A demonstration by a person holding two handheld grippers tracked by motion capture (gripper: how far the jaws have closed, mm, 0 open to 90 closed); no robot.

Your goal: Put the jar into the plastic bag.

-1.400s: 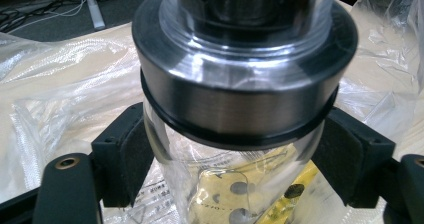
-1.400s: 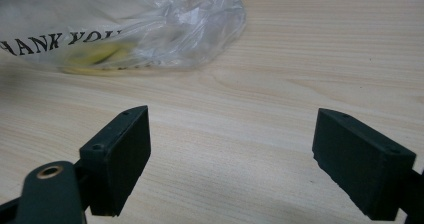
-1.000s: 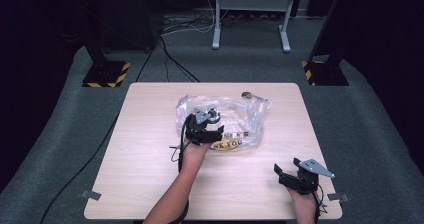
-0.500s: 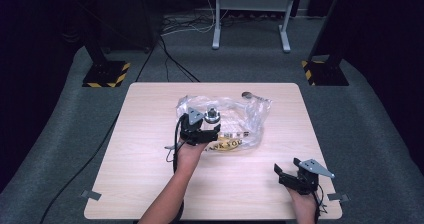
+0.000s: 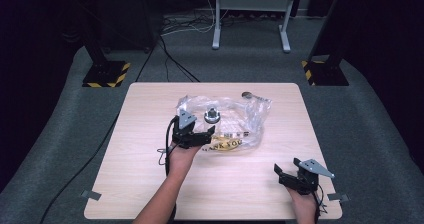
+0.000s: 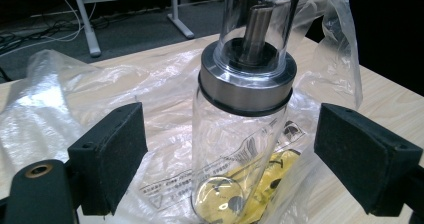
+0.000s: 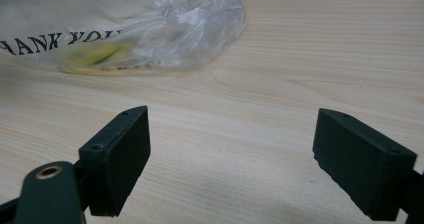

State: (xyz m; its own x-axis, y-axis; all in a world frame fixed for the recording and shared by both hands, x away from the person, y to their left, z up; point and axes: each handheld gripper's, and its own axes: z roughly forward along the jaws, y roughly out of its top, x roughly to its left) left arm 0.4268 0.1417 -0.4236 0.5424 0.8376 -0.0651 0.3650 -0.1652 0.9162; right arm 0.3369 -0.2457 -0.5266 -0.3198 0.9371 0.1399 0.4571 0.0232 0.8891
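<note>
Left gripper view, item one: glass dispenser bottle (image 6: 240,134), clear body, steel collar, clear cap, a little yellow oil at its base. It stands upright on the crumpled plastic bag (image 6: 60,99), straight ahead of my left hand-held gripper (image 6: 230,159), between its jaws but touching neither pad; the jaws stand wide and hold nothing.

High view, item two: the same left hand-held gripper (image 5: 192,134) sits just on the near side of the bottle (image 5: 212,115), at the bag's (image 5: 250,119) near-left edge.

Item three: right hand-held gripper (image 5: 295,176), well off to the right and nearer me, jaws spread, empty, bare table (image 7: 300,84) ahead of it.

Progress, as I judge it: the bottle stands free on top of the bag, not inside it; bagging it, or lifting it clear, is not yet done.

Unclear: where the bag's mouth lies; the small dark round thing (image 5: 247,95) beyond the bag; the bottle's printed label, too faint to read; whether anything else lies under the plastic.
</note>
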